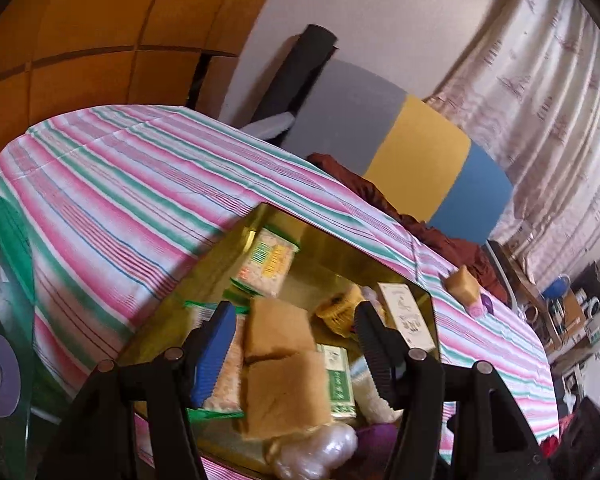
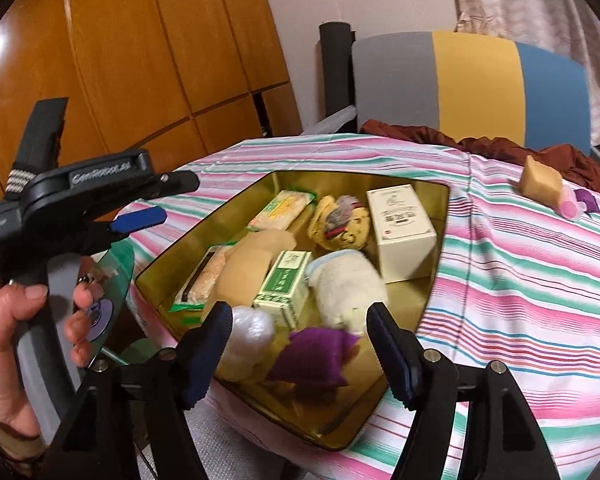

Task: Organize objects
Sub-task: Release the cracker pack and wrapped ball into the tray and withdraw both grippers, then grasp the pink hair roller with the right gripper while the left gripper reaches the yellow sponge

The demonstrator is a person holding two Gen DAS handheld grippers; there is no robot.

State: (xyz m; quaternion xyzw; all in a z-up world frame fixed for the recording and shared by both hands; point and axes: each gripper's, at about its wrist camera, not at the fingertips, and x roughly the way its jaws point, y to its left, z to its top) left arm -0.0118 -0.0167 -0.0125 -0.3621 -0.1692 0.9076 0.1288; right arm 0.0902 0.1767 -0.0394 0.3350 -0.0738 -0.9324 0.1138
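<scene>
A gold tray (image 2: 440, 200) sits on the striped cloth and holds a white box (image 2: 400, 232), a green box (image 2: 284, 288), tan sponges (image 2: 248, 264), cracker packs (image 2: 280, 208), a fluffy white roll (image 2: 348, 284) and a pearly bag (image 2: 248, 332). A purple pouch (image 2: 312, 356) lies at the tray's near end between the fingers of my right gripper (image 2: 300, 310), which is open and clear of it. My left gripper (image 2: 180, 198), held by a hand, hovers open and empty over the tray's left edge. In the left wrist view the left gripper (image 1: 296, 306) frames the tan sponges (image 1: 280, 332) below.
A loose tan sponge (image 2: 540, 180), a pink item (image 2: 568, 208) and a small purple item (image 2: 586, 200) lie on the cloth at the right. A disc (image 2: 100, 312) rests on a glass surface at left. A striped chair back (image 2: 476, 80) and brown fabric (image 2: 480, 140) stand behind.
</scene>
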